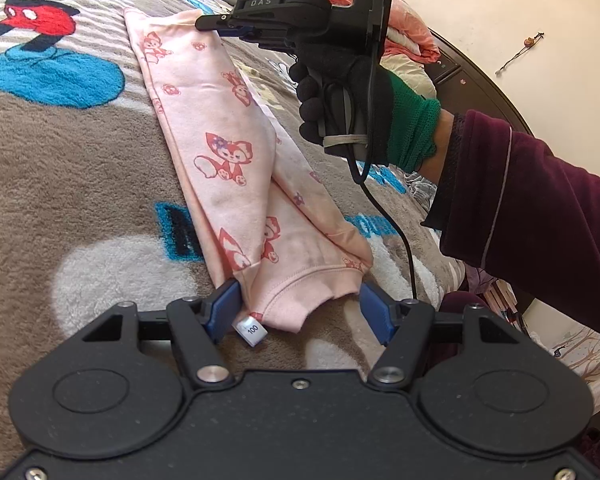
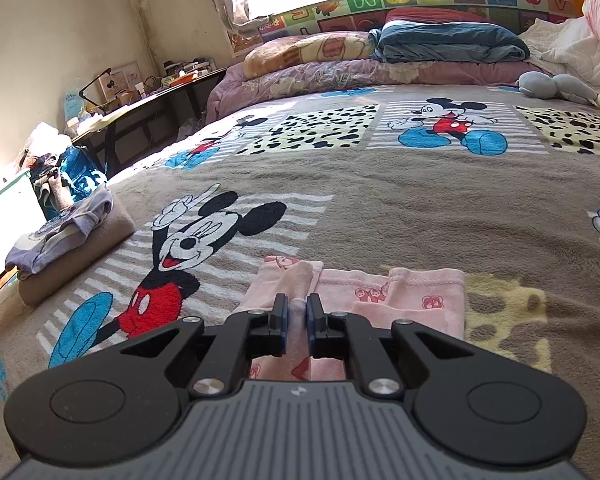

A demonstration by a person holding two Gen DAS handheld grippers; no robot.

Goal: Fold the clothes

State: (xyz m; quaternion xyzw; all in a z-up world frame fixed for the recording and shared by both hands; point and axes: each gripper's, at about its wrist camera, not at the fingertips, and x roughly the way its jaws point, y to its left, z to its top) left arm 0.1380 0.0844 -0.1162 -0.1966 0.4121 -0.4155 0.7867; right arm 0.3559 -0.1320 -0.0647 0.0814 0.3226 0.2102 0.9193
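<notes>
Pink garment [image 1: 236,168] lies on the bed [image 1: 80,184], already folded into a long narrow strip. Right tool [image 2: 297,312] pinches the far end at 12 o'clock; left tool [image 1: 300,308] spread around the near hem. Crosswise folds remain, probably.

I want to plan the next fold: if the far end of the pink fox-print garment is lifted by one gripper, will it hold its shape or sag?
The pink garment will probably sag: it is thin knit, creased flat on the blanket. It looks light, so the right gripper, pinching a bunched fold, should lift it easily. The loose layers near the open left gripper would likely slide apart.
</notes>
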